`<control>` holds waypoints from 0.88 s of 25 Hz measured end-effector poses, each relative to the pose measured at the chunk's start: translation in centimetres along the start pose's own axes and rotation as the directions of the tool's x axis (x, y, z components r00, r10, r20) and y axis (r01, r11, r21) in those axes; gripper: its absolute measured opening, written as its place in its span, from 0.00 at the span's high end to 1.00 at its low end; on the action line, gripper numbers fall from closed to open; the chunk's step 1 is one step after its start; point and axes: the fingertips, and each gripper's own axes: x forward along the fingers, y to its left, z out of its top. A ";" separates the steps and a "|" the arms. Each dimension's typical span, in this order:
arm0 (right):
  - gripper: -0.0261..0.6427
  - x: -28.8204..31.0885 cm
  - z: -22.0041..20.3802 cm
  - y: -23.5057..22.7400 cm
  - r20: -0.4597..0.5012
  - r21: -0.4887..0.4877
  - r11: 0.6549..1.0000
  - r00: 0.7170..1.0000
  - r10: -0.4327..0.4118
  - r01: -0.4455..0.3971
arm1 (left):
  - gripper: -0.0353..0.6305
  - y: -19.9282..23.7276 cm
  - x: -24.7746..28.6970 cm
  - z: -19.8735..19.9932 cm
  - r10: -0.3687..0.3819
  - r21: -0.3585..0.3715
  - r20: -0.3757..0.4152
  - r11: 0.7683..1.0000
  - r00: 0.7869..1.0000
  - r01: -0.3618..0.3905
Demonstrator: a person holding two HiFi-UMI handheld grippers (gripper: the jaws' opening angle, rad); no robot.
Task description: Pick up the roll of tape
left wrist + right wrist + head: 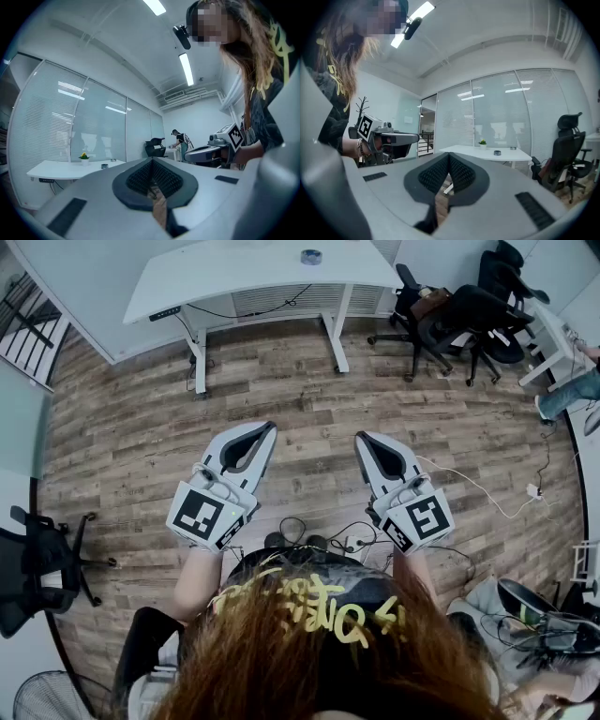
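Observation:
The roll of tape (311, 256) is a small dark ring lying on the white desk (234, 282) at the far side of the room. It shows as a small cylinder (104, 166) in the left gripper view, and the tape (497, 152) also shows in the right gripper view. My left gripper (267, 427) and right gripper (361, 439) are held level side by side over the wooden floor, well short of the desk. Both are shut with nothing between the jaws, as the left gripper (151, 161) and right gripper (449, 156) views show close up.
A small potted plant (482, 143) and another small object (513, 148) stand on the desk too. Black office chairs (469, 315) cluster at the back right, another chair (37, 559) at the left. Cables (487, 493) trail on the floor. A person (180, 140) stands far off.

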 end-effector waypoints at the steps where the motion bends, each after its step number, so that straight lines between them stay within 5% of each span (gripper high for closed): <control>1: 0.96 0.0 0.0 -0.1 0.002 0.003 1.000 1.000 0.000 0.000 | 0.96 0.0 0.1 -0.1 0.000 -0.002 0.001 1.000 1.000 0.000; 17: 0.94 -0.3 0.4 -1.5 0.075 0.012 0.997 0.994 -0.079 0.078 | 0.95 -0.6 1.5 -0.6 -0.001 -0.011 0.007 1.000 1.000 0.001; 22: 0.75 -0.6 0.7 -2.5 0.099 0.033 0.992 0.988 -0.121 0.118 | 0.83 -0.4 1.8 -0.5 0.036 -0.018 0.012 0.999 0.999 -0.036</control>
